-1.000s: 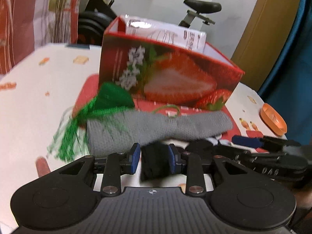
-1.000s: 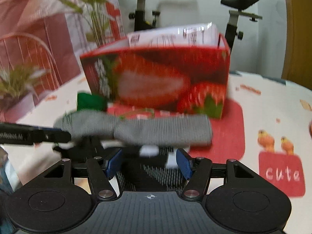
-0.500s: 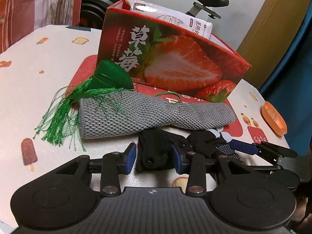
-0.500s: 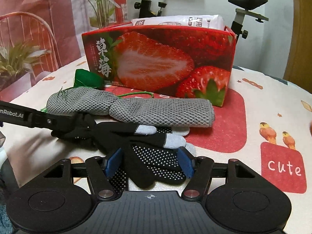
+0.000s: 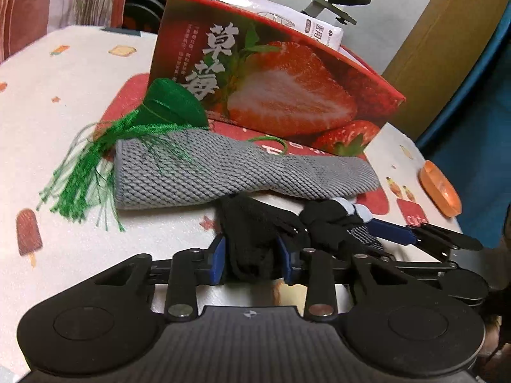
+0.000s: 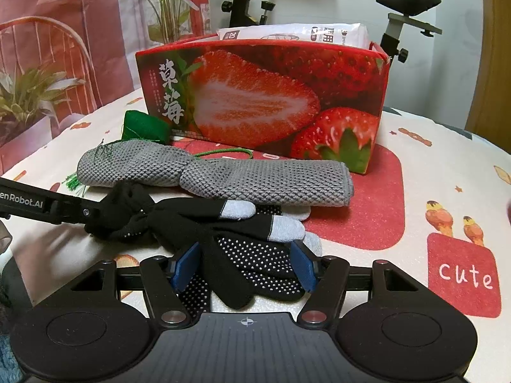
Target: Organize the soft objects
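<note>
- My left gripper [image 5: 252, 257] is closing on the cuff of the black knit glove with grey fingertips [image 6: 223, 223].
- My right gripper [image 6: 244, 266] clamps its dotted palm.
- The glove lies in front of the red strawberry-printed cardboard box [image 6: 265, 95], just beside the grey knitted cloth [image 6: 223, 175].

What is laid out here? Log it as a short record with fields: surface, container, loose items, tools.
surface: table with a printed cloth
container: strawberry box, open top, white packet sticking out
loose items: grey knit cloth in front of the box; green tasselled pouch at its left end; black glove nearest the cameras
left tool: jaws closing, the bunched end of the glove between them
right tool: pads against the dotted part of the glove
</note>
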Motion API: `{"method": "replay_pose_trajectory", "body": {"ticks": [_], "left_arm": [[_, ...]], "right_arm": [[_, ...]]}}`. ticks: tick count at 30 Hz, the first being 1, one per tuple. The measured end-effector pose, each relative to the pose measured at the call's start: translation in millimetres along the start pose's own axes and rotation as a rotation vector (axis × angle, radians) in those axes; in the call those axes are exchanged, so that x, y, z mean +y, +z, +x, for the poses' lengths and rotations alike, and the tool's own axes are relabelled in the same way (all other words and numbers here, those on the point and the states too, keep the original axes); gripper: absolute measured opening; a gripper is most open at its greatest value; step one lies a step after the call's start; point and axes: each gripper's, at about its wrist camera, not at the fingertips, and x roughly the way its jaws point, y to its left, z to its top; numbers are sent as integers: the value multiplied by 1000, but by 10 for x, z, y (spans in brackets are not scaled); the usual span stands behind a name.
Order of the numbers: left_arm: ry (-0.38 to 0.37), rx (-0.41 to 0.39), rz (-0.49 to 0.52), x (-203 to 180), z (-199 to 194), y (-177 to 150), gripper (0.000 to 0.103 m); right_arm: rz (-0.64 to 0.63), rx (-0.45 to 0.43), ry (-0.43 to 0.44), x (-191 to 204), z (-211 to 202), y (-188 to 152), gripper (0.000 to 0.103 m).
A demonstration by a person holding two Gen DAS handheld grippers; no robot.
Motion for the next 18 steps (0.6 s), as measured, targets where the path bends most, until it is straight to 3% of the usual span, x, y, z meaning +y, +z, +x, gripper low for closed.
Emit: {"method": "replay_pose_trajectory", "body": {"ticks": [14,18], "left_arm": [[-6,12,19,-3,-44,-63,32],[-7,9,22,-8,-34,-61,32]], "right_arm": [[-8,12,-2,18,-37,2,56],[-33,0,-38,27,-33,3,67]]}}
